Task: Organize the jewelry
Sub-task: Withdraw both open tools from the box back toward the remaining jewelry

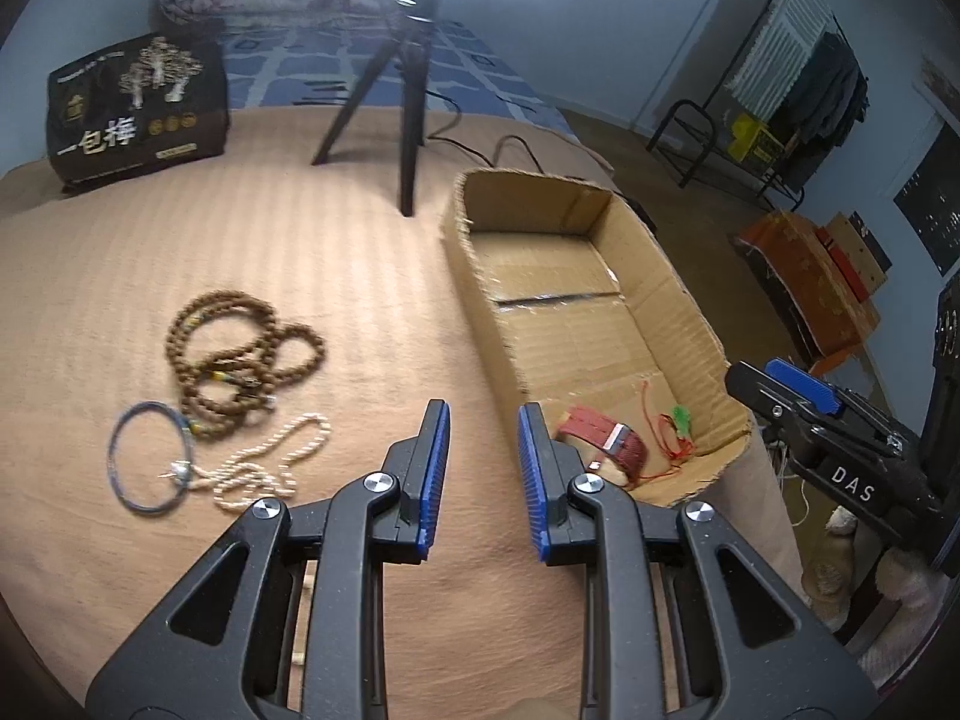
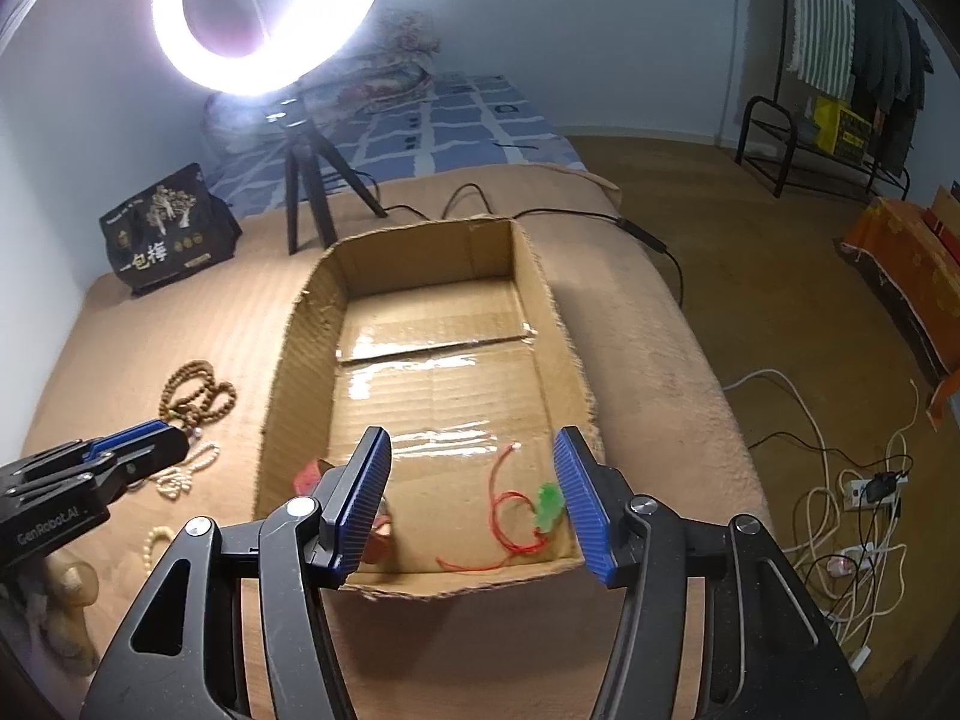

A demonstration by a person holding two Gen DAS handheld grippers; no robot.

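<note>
An open cardboard box [image 1: 672, 294] [image 2: 306, 330] lies on the tan bedspread. In its near end lie a red woven band [image 1: 606, 438] [image 2: 309, 474] and a red cord with a green pendant [image 1: 675, 432] [image 2: 543, 507]. Left of the box on the bedspread lie brown bead strands [image 1: 240, 360] [image 2: 195, 396], a white bead strand [image 1: 270, 468] [image 2: 180, 477] and a blue ring bracelet [image 1: 150, 459]. My left gripper [image 1: 483, 468] is open and empty, above the bedspread at the box's near left corner. My right gripper [image 2: 471, 498] is open and empty over the box's near end.
A black tripod [image 1: 390, 90] [image 2: 306, 192] with a ring light [image 2: 264, 18] stands behind the box. A black printed bag [image 1: 138, 108] [image 2: 168, 228] sits at the back left. Cables [image 2: 840, 510] lie on the floor to the right. A clothes rack [image 2: 840, 60] stands at the far wall.
</note>
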